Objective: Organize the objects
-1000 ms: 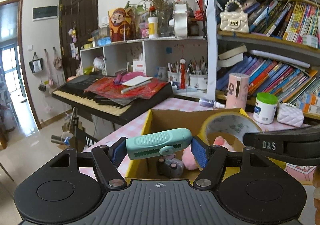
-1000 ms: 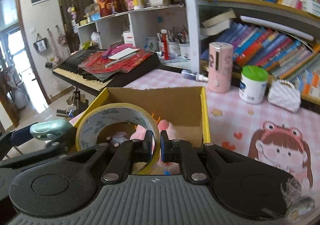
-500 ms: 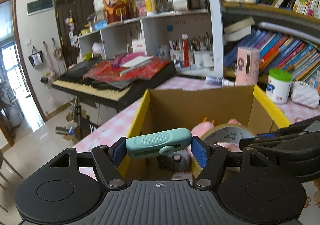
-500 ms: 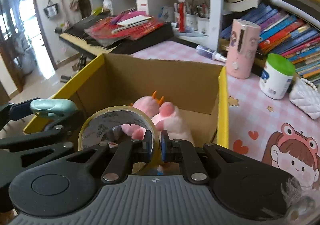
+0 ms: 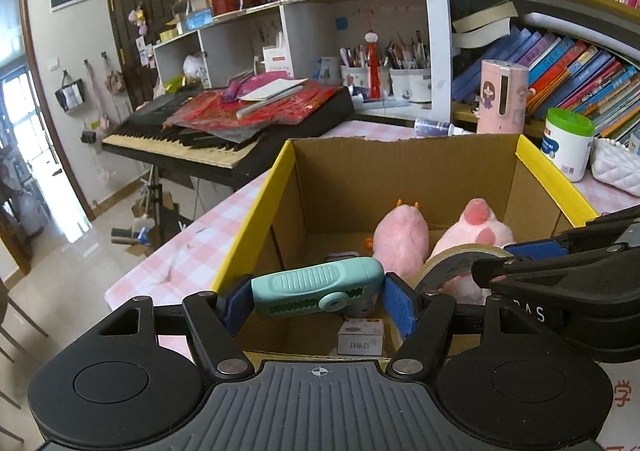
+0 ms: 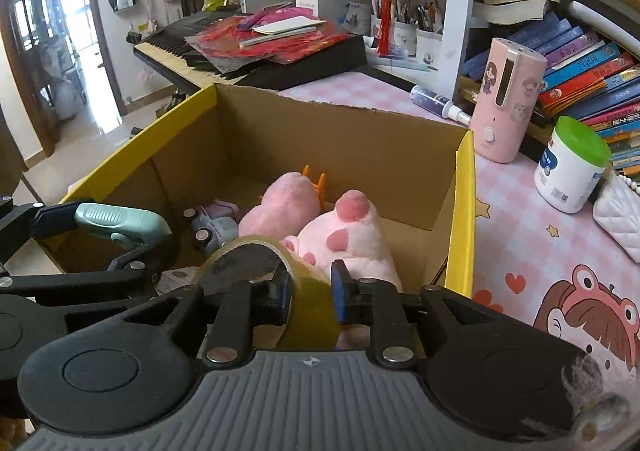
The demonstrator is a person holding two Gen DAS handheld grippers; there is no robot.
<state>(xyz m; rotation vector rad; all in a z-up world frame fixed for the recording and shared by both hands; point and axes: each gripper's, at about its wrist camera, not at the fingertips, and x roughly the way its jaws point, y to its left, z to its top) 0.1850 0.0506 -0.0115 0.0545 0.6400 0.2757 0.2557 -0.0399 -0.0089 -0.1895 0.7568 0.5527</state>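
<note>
Right wrist view: tape roll (image 6: 280, 263) sits between right gripper (image 6: 310, 293) fingers, which have just been parting.

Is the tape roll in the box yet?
Inside the cardboard box walls. Tape roll leans tilted beside the pink plush; right gripper jaws have just been opening around it.

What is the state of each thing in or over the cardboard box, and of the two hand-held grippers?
Cardboard box: open on top, partly filled.
Left hand-held gripper: shut on the teal tool, above the box.
Right hand-held gripper: jaws have just been opening, tape roll between them, tilted over.
Pink plush toys: lying in the box.
Toy car: in the box.
Small white packet: on the box floor.
</note>
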